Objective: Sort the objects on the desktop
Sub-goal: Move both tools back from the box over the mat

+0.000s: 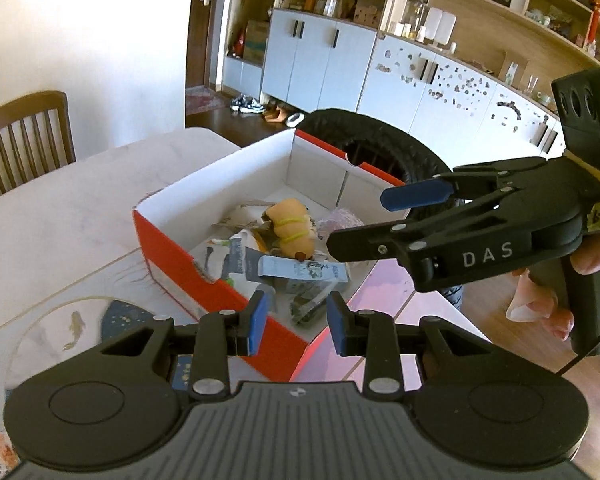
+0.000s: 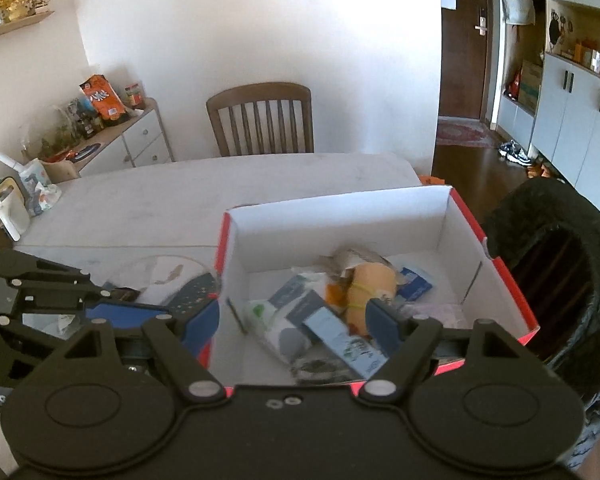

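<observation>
I hold my left gripper [image 1: 296,322] and right gripper [image 2: 294,326] with jaws apart and empty above the red box [image 2: 516,292], where the sorted packets [image 1: 304,270] lie.

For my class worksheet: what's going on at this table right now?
A person holds a hand-held gripper in each hand over a red-and-white box on the table. The left hand-held gripper and right hand-held gripper are both open and empty. The box already holds packets and an orange plush toy.
</observation>
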The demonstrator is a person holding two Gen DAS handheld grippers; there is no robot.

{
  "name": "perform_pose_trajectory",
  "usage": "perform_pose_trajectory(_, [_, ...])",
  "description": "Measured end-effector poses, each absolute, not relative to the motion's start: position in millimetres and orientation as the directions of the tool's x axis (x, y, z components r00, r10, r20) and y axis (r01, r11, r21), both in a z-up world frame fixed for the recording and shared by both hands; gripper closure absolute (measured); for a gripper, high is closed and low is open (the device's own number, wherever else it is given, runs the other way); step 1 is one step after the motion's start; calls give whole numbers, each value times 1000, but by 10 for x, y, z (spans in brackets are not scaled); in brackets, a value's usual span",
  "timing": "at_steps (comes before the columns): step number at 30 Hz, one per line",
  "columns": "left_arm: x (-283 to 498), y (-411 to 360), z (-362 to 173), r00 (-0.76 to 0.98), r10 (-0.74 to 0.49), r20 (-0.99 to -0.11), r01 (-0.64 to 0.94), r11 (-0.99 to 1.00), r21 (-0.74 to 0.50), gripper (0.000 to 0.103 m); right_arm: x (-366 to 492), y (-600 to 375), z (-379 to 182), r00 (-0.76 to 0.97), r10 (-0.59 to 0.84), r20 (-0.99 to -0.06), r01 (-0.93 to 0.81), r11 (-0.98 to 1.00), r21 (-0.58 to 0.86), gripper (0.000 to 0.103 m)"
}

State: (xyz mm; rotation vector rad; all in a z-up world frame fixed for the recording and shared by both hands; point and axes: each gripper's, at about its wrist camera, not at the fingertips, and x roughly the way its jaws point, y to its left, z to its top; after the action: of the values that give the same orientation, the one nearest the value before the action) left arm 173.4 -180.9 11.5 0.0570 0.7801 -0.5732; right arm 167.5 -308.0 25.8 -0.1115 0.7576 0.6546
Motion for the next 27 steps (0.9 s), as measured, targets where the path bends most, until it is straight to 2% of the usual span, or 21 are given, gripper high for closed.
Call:
perform_pose_trajectory(9, [1555, -1397, 162, 593, -478, -648, 496, 851, -173, 71, 1368, -2841, 294, 560, 522, -644, -572, 806, 155, 20])
perform_pose_trajectory(11, [1522, -1313, 150, 597, -475, -646, 495, 852, -169, 51, 1317, -2773, 287, 558, 523, -644, -571, 805, 158, 18])
perform_pose_trajectory(12, [1511, -1273, 145, 600, -474, -644, 493, 854, -170, 35, 1293, -2737, 280, 557, 523, -645, -571, 805, 160, 17])
perform_pose_trajectory(13, [1494, -1225, 141, 606, -474, -639, 489, 856, -171, 32, 1271, -2697, 271, 558, 522, -645, -570, 806, 159, 16])
perform_pose_trajectory(16, [1473, -1087, 117, 608, -475, -637, 479, 858, -182, 31, 1205, -2589, 246, 557, 522, -646, -567, 807, 163, 15])
perform_pose_trajectory(19, [1480, -932, 80, 609, -474, -636, 463, 863, -200, 19, 1143, -2506, 235, 565, 531, -632, -560, 809, 179, 7])
perform_pose_trajectory(21, [1481, -832, 56, 610, -477, -632, 455, 865, -213, 19, 1097, -2432, 235, 582, 530, -617, -557, 812, 174, 1])
perform_pose_trajectory(27, [1453, -545, -15, 630, -470, -619, 431, 874, -224, 8, 1033, -2183, 191, 595, 529, -605, -552, 816, 170, 1])
